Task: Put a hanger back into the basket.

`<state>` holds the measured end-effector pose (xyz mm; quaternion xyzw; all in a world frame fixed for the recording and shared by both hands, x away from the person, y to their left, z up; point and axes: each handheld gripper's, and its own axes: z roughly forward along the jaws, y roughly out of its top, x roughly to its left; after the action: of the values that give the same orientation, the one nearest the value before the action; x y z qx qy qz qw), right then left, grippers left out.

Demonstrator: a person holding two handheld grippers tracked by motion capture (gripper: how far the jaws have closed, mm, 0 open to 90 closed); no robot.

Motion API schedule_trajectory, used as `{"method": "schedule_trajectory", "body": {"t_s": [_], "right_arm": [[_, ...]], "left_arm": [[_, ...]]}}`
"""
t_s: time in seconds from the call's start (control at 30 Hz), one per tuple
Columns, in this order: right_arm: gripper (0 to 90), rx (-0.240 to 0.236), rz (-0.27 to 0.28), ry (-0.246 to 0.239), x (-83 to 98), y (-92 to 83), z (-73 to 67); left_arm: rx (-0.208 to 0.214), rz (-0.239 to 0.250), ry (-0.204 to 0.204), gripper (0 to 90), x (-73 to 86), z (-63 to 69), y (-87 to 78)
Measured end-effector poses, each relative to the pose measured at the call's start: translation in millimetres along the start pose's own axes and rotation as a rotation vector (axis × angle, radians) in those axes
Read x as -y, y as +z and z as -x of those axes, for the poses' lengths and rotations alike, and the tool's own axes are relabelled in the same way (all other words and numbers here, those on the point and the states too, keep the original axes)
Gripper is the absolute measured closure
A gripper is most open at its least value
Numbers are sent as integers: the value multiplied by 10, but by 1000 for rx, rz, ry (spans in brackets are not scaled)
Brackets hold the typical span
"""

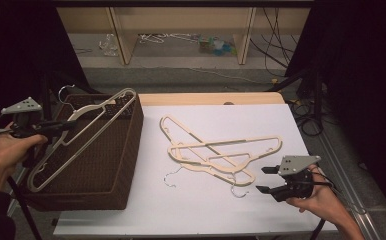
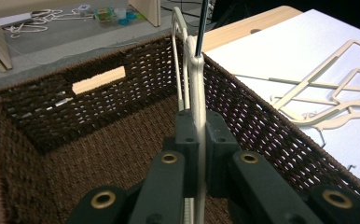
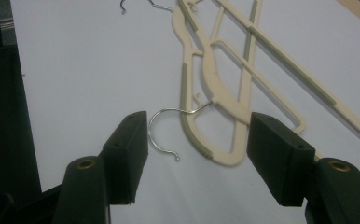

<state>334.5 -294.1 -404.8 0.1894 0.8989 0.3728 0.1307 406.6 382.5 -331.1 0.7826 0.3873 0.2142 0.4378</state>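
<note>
My left gripper is shut on a cream plastic hanger and holds it tilted over the brown wicker basket at the table's left. In the left gripper view the jaws pinch the hanger edge-on above the inside of the basket. Two more cream hangers lie crossed on the white sheet. My right gripper hovers open just right of them. In the right gripper view its jaws stand either side of one hanger's metal hook and the near end of the hanger, apart from both.
The white sheet covers a wooden table whose bare edge shows at the back. Behind it stands a wooden shelf frame with hangers and small clutter on the floor. Cables hang at the right.
</note>
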Motion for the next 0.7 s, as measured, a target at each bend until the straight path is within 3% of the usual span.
{"method": "schedule_trajectory", "body": {"t_s": [0.1, 0.13, 0.17, 0.2, 0.3, 0.33, 0.37, 0.4, 0.43, 0.47, 0.5, 0.53, 0.57, 0.6, 0.63, 0.67, 0.7], "right_arm": [[396, -1, -4, -3, 4, 2, -1], [396, -5, -5, -2, 5, 5, 1], [396, -1, -6, -2, 7, 11, 1], [396, -2, -8, -3, 8, 16, 3], [394, -1, -16, 3, 13, 32, -1], [394, -2, -17, 2, 15, 36, -1], [394, -2, -17, 1, 17, 39, -1], [394, -2, -17, 1, 17, 39, -1], [393, -4, -22, 3, 20, 36, 3], [393, -4, -23, 3, 23, 38, 6], [393, -4, -24, 6, 26, 39, 7], [392, -6, -27, 7, 29, 40, 8], [392, -9, -27, 5, 33, 42, 10], [392, -9, -28, 6, 35, 45, 10], [392, -9, -29, 6, 36, 48, 9], [391, -8, -26, 5, 38, 56, 7], [390, -9, -23, 3, 38, 62, 7]], "left_arm": [[0, -13, 1, 856, 55, -1, -16], [-1, -23, -20, 856, 83, 13, -21], [10, -26, 13, 857, 106, -10, -3], [10, -26, 13, 856, 106, -10, -3], [19, -42, -5, 856, 195, -13, 104], [16, -60, -115, 856, 226, 76, 135], [-1, -68, -159, 855, 244, 124, 178], [-1, -68, -159, 854, 244, 124, 178], [8, -119, -4, 853, 240, 17, 246], [6, -130, -18, 852, 262, 20, 279], [-1, -144, -3, 850, 283, -2, 309], [-18, -172, -22, 848, 306, 0, 332], [-20, -192, -12, 847, 327, -17, 371], [-21, -214, 25, 848, 348, -58, 404], [-21, -214, 25, 847, 348, -58, 404], [-22, -258, 145, 845, 369, -155, 458], [-40, -274, 65, 841, 401, -114, 461]]}}
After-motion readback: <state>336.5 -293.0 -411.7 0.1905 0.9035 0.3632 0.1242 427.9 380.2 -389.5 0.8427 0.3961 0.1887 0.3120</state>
